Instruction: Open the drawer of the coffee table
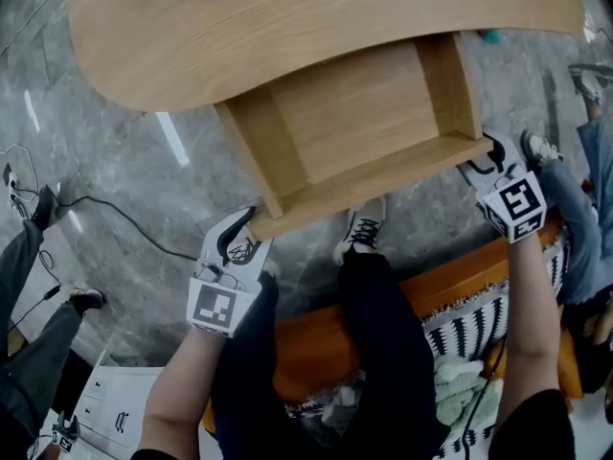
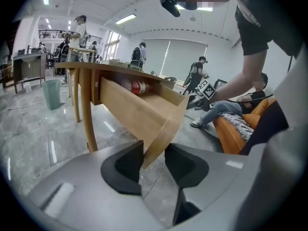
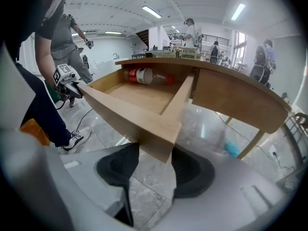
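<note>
On drawer front (image 1: 374, 188), both grippers (image 1: 241, 230) (image 1: 490, 153) tight

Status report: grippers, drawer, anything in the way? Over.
Left gripper and right gripper each clamped on a front corner of the drawer. Drawer well out, red container inside. Person's shoe on floor below its front.

The wooden coffee table (image 1: 287, 17) stands with its drawer (image 1: 374, 113) out, the two ends of the front board clamped in the jaws of the left gripper (image 1: 239, 233) and the right gripper (image 1: 490, 156). Beyond both claws, at the drawer's far end under the tabletop, a red-labelled bottle (image 3: 142, 75) lies on its side on the drawer bottom. The grey marble floor (image 1: 124, 161) spreads below the claws, with a black cable (image 1: 124, 223) to the left of the left one and a teal object (image 3: 232, 148) beyond the right one, near a table leg.
</note>
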`<state>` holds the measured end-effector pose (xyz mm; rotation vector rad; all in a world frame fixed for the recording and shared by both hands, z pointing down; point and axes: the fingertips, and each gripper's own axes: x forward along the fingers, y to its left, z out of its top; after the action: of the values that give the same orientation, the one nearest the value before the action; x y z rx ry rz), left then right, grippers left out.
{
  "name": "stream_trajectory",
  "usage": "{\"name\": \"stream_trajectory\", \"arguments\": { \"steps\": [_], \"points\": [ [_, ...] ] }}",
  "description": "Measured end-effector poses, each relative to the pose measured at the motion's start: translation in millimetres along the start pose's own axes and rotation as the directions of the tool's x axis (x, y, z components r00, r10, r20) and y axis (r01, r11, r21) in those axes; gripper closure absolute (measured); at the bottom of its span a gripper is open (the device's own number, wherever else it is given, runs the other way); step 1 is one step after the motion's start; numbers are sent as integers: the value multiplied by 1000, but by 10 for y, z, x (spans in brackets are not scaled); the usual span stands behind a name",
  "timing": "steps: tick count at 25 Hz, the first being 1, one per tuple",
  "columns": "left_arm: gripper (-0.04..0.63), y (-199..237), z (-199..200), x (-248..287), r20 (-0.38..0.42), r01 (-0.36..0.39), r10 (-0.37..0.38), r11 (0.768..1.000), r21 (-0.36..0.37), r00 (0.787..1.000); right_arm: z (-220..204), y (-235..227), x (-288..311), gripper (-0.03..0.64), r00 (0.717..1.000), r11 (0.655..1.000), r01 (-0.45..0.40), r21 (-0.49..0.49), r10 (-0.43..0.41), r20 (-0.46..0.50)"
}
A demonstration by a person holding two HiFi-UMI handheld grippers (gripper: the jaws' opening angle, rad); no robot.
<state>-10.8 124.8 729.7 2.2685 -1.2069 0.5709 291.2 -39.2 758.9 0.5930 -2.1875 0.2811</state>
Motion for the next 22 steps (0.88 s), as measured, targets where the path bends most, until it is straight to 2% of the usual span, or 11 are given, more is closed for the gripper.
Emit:
{"name": "stream_trajectory", "arguments": {
  "steps": [9,18,22],
  "points": [
    [456,0,-127,20,-34,6,-6,1000,25,999,-100,65,36,414,1000,1000,13,25,-13,4],
    [454,-5,-242,53,-56,5,0,996,90,998,-183,110,95,414,999,999,28,18,-27,-17],
    [452,9,-286,35,-48,-3,7,995,102,999,-238,99,55,414,999,996,45,82,-44,-15]
  ]
}}
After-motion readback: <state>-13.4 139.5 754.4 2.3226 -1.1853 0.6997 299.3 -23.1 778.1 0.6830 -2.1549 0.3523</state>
